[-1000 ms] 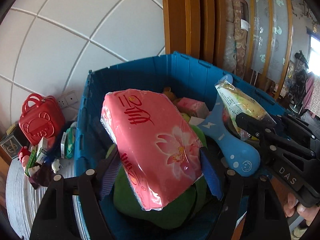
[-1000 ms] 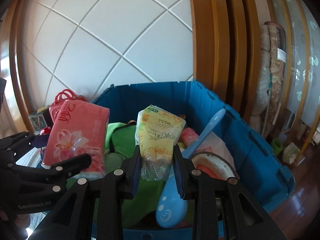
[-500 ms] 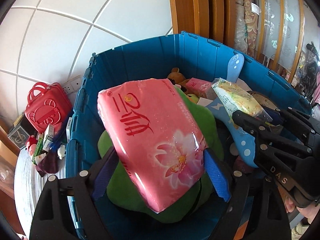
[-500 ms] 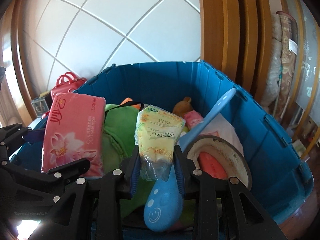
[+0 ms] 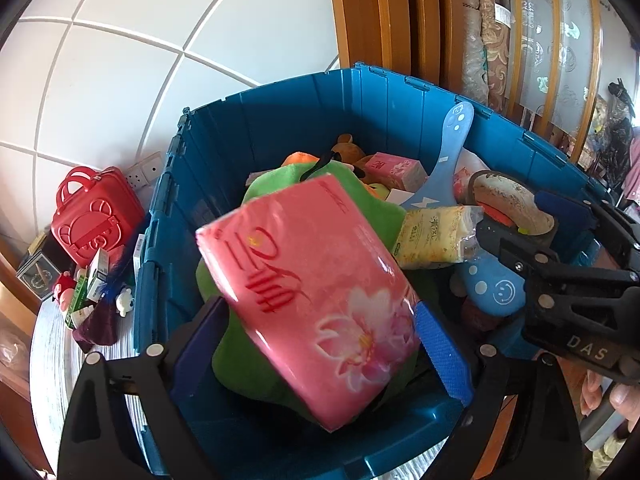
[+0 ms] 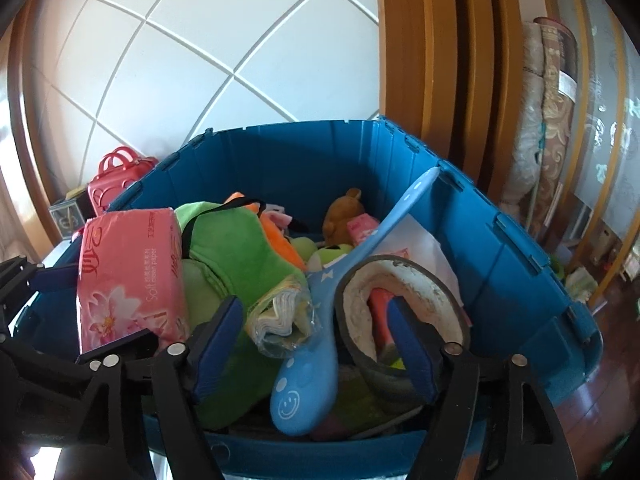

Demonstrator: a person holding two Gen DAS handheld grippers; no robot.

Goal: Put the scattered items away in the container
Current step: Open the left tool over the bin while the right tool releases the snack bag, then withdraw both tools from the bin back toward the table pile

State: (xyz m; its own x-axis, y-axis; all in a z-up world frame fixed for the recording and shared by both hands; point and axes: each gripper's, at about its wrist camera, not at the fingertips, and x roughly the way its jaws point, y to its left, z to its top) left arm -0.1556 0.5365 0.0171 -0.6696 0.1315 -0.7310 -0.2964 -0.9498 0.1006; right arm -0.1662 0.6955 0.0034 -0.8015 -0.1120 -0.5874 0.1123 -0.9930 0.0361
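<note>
Left wrist view looks down into the big blue crate (image 5: 280,128), its walls filling most of the picture. Inside, a green plush cushion (image 5: 360,200) lies across the heap. On it sits the pink tissue pack (image 5: 312,292), tilted, between the spread fingers of the left gripper (image 5: 320,344); the jaws have just been opening, and the right pad looks at the pack's edge while the left stands clear of it. A blue paddle (image 6: 320,320) leans from the heap to the far rim. The right gripper (image 6: 316,344) has just been opening too, jaws wide, holding nothing; the small yellow tissue pack (image 6: 280,316) lies loose between them on the cushion.
</note>
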